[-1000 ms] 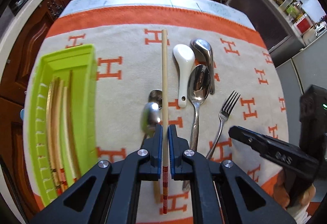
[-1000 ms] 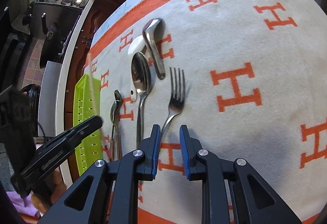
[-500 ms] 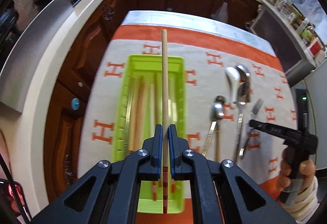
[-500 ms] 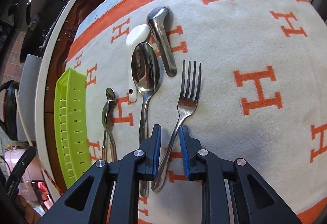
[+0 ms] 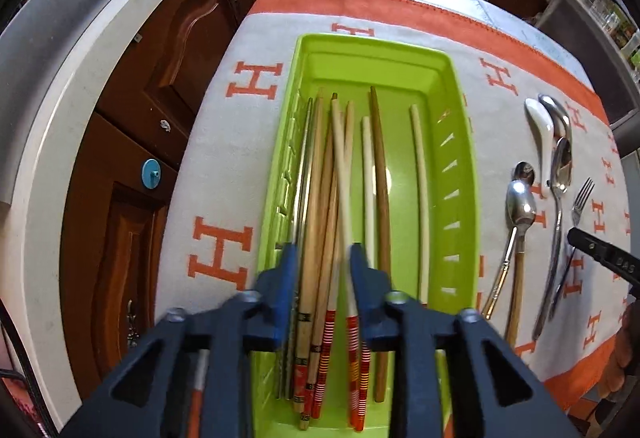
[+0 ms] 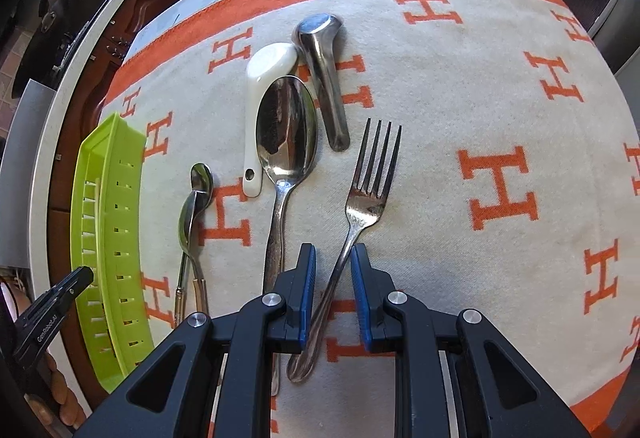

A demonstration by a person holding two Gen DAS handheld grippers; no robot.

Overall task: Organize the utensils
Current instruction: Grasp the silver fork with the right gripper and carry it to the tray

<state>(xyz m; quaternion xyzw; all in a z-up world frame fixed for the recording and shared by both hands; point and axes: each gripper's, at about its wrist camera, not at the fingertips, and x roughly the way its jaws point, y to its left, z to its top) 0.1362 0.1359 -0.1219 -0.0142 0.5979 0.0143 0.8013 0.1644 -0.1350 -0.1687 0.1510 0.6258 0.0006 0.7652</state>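
Note:
My left gripper (image 5: 323, 254) is open just above the near end of the green tray (image 5: 460, 142), which holds several chopsticks (image 5: 374, 190). The pale chopstick with a red striped end (image 5: 340, 166) lies loose across the others between my open fingers. My right gripper (image 6: 333, 262) is open, low over the cloth, with its fingers on either side of the fork handle (image 6: 340, 266). The fork (image 6: 370, 178) lies flat. Left of it lie a large metal spoon (image 6: 286, 134), a white ceramic spoon (image 6: 262, 86), a metal soup spoon (image 6: 322, 74) and two small spoons (image 6: 194, 198).
A white cloth with orange H marks (image 6: 500, 182) covers the table. The green tray (image 6: 104, 222) stands at the cloth's left edge, by dark wooden cabinets (image 5: 132, 126). The left gripper's tip (image 6: 60, 298) shows at the lower left of the right wrist view.
My left gripper carried the pale chopstick over the tray, lowered and opened; the chopstick now lies in the tray. My right gripper moved forward and now straddles the fork handle.

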